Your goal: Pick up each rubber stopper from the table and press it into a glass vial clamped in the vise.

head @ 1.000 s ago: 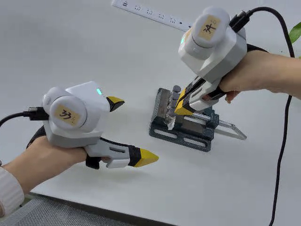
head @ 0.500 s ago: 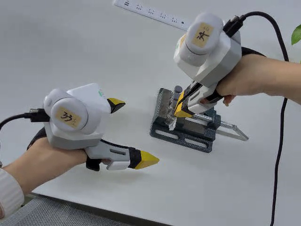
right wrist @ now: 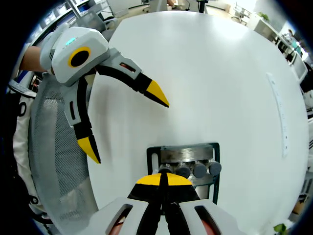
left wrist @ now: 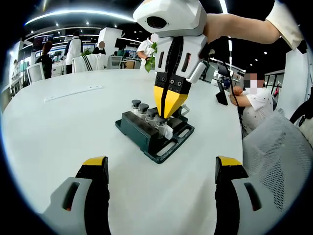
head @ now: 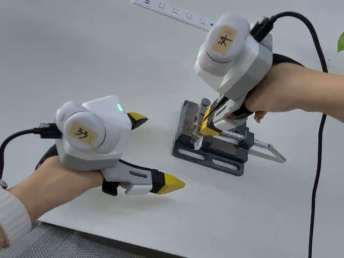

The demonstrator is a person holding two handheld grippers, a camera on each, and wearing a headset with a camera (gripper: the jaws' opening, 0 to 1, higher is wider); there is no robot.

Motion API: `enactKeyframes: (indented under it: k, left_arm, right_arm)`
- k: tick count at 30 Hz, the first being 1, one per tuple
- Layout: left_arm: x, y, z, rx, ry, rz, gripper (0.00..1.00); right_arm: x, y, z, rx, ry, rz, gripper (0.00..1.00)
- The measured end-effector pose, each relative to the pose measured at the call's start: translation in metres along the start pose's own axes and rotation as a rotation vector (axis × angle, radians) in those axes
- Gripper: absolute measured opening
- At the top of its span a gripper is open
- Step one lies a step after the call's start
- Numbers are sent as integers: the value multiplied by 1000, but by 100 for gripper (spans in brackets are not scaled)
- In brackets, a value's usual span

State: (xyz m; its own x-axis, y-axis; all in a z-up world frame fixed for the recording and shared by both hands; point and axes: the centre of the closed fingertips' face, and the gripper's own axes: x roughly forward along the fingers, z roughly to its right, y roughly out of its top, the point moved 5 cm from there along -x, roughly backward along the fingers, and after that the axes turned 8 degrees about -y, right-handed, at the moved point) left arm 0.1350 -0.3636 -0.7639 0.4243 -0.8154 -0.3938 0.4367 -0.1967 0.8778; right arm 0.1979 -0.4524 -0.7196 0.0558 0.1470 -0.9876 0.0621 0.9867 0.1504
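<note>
Stoppers [right wrist: 199, 170], four dark ones, already cap the row of glass vials [left wrist: 151, 117] held upright in the vise [head: 207, 156]. The right gripper [head: 206, 129] stands at that row with its yellow tips clenched together and nothing visible between them. In the left gripper view the tips come down at the end vial nearest that camera, but I cannot tell whether they press on its stopper or sit just beside it. Over the last second the body of this gripper has swung from a lean towards the person's right into a more upright stance over the vise, while its tips have stayed at the same end of the row. This reads as a push being squared up or finished, not a reach for a fresh piece. The left gripper [head: 156, 151] hangs well apart from the vise, jaws spread wide and empty, having drifted only slightly. On the white table [head: 80, 54] around the vise no loose stopper can be seen, and a power strip [head: 177, 12] lies at the far edge. Judging by that, the filling is about done, and what remains is checking that the end stopper is seated as deep as its neighbours.
</note>
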Motion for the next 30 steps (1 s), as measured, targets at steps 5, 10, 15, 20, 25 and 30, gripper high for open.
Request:
enactKeyframes:
  k: [5, 10, 15, 20, 25, 30]
  left_arm:
    - [1, 0, 0, -3, 0, 3, 89]
    - [-1, -1, 0, -4, 3, 2, 89]
    - [-4, -2, -4, -6, 14, -3, 89]
    - [-3, 0, -2, -7, 15, 2, 89]
    - [-2, 1, -2, -4, 11, 4, 89]
    - [-3, 0, -1, -4, 10, -2, 89]
  right_arm:
    - [0, 0, 1, 30, 24, -1, 0]
    - [-2, 0, 0, -20, 24, 13, 0]
    - [-3, -2, 1, -6, 34, 40, 0]
    - [-2, -3, 3, -21, 34, 40, 0]
    - [-6, -1, 4, -27, 35, 44, 0]
    - [-5, -2, 6, -22, 16, 43, 0]
